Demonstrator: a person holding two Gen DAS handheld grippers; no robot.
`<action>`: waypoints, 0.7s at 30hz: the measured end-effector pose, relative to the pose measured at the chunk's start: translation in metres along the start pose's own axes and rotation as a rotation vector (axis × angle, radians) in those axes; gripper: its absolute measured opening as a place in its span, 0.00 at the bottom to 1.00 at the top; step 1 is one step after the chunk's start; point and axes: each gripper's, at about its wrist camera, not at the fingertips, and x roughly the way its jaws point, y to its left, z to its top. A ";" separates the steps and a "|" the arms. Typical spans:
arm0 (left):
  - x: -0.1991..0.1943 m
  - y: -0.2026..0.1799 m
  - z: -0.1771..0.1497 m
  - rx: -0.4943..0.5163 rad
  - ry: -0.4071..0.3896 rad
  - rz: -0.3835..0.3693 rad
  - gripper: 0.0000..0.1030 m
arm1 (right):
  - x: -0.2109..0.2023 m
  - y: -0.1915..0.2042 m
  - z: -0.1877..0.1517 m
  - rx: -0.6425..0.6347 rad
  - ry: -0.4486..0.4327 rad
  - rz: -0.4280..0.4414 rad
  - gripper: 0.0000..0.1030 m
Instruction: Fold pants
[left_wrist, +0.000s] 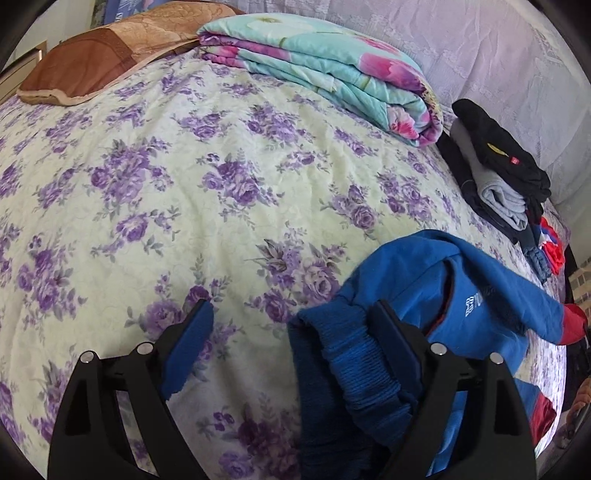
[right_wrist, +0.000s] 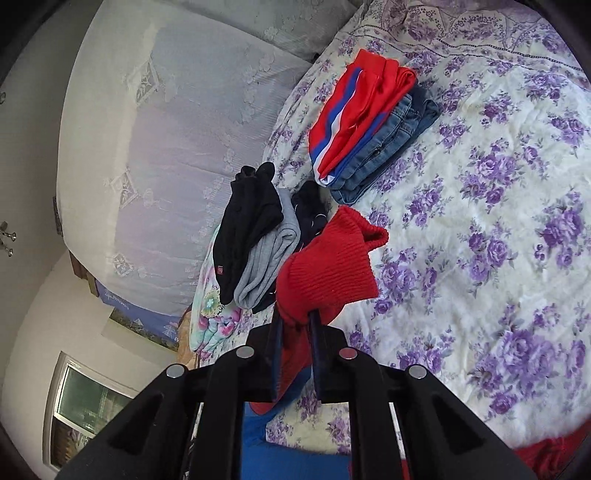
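My right tongs (right_wrist: 297, 325) clamp the red cuff (right_wrist: 328, 266) of the blue pants (left_wrist: 436, 295) above the bed (left_wrist: 184, 184); my left tongs (left_wrist: 295, 325) gape around their ribbed blue cuff (left_wrist: 343, 354), right-hand pad touching, unclosed.

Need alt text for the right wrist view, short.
The right gripper is shut on a red knit cuff above a floral bedspread. Behind it lie two folded stacks: black and grey clothes, and red pants on jeans.
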 end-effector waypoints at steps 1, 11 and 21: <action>0.001 -0.002 0.000 0.010 0.000 -0.005 0.81 | -0.003 0.000 -0.002 0.002 -0.002 0.000 0.13; -0.021 -0.028 0.019 0.056 -0.066 -0.199 0.35 | -0.067 -0.011 -0.028 0.047 -0.053 0.025 0.13; -0.003 -0.066 0.058 0.064 -0.081 -0.167 0.35 | -0.037 -0.059 0.061 0.305 -0.091 -0.181 0.66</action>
